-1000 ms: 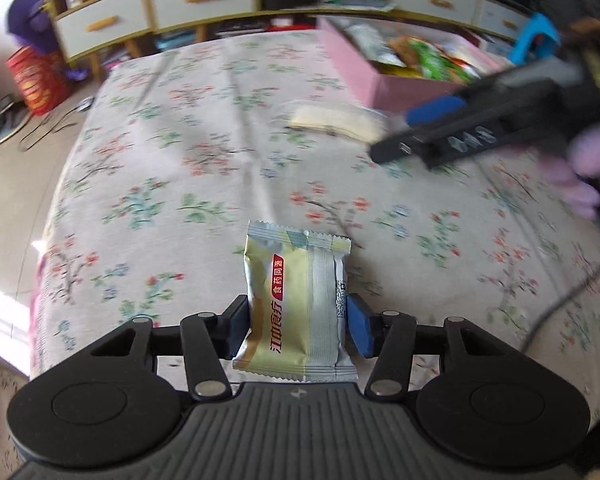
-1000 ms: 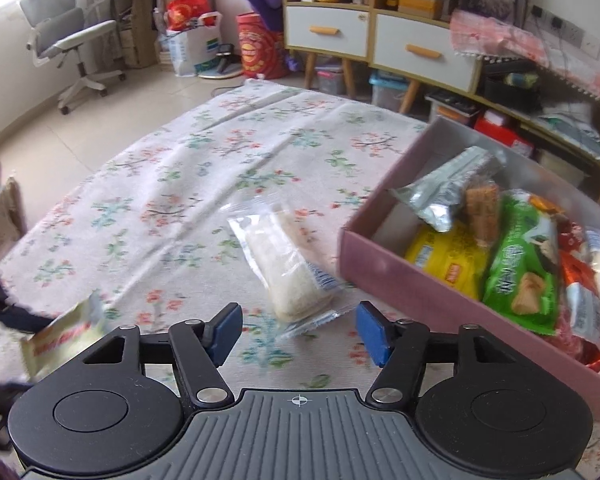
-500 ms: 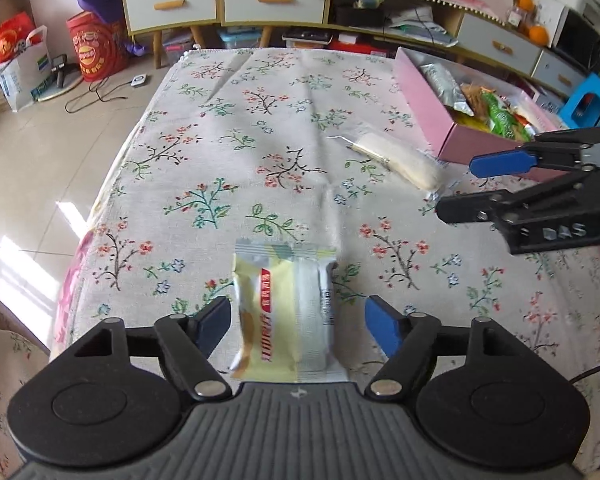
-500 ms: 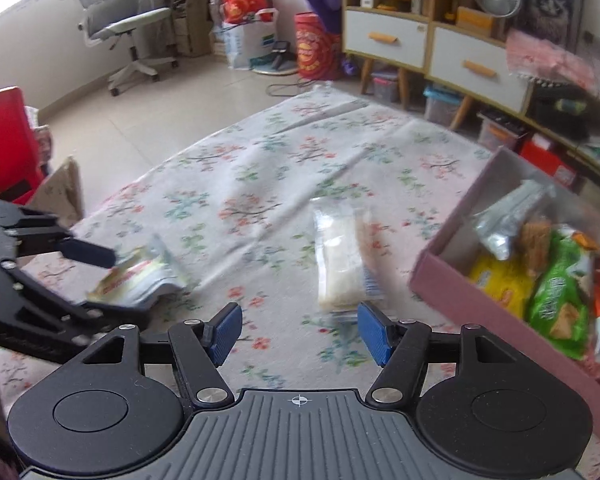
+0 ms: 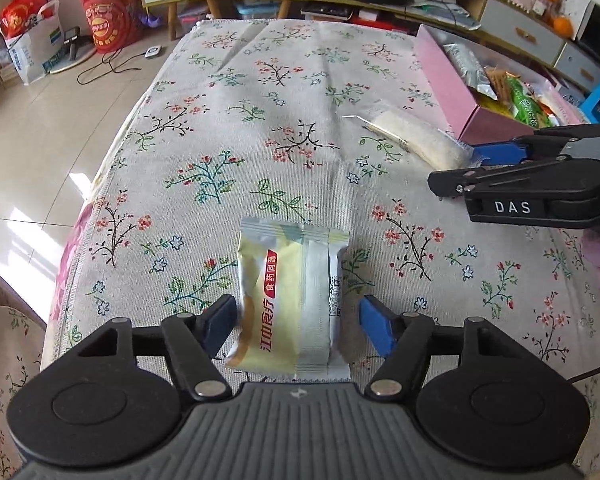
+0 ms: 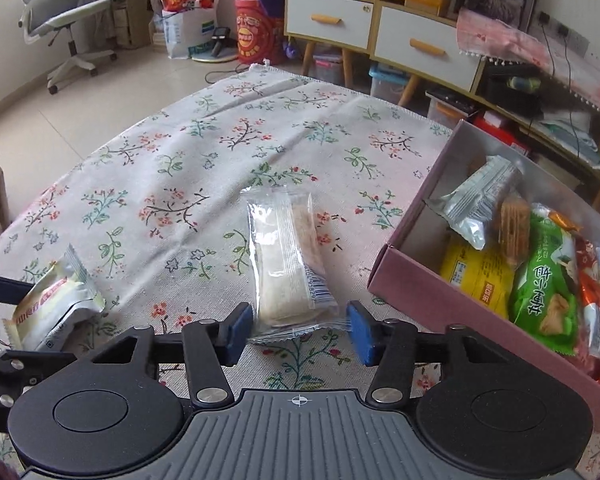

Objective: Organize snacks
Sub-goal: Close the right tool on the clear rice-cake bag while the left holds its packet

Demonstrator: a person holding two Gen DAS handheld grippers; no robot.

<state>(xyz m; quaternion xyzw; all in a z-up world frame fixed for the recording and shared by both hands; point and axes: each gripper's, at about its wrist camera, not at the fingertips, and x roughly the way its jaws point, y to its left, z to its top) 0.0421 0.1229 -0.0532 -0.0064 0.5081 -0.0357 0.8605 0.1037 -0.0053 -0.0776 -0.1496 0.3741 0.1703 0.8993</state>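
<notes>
A yellow and silver snack packet (image 5: 290, 300) lies on the floral tablecloth between the fingers of my open left gripper (image 5: 298, 326); the pads stand just clear of its sides. It also shows at the left of the right wrist view (image 6: 56, 312). A clear-wrapped white snack bar (image 6: 286, 258) lies on the cloth, its near end between the fingers of my open right gripper (image 6: 300, 332). The bar also shows in the left wrist view (image 5: 414, 140), with the right gripper (image 5: 496, 160) beside it. A pink box (image 6: 428, 304) at the right holds several snacks.
The cloth-covered table (image 5: 260, 120) drops off at its left edge to a tiled floor. Cabinets with drawers (image 6: 380, 32) stand beyond the far edge. Bags (image 5: 28, 40) and an office chair (image 6: 64, 20) stand on the floor.
My left gripper has opened and let go of the yellow packet, which now lies on the cloth. My right gripper has moved in around the near end of the white bar.
</notes>
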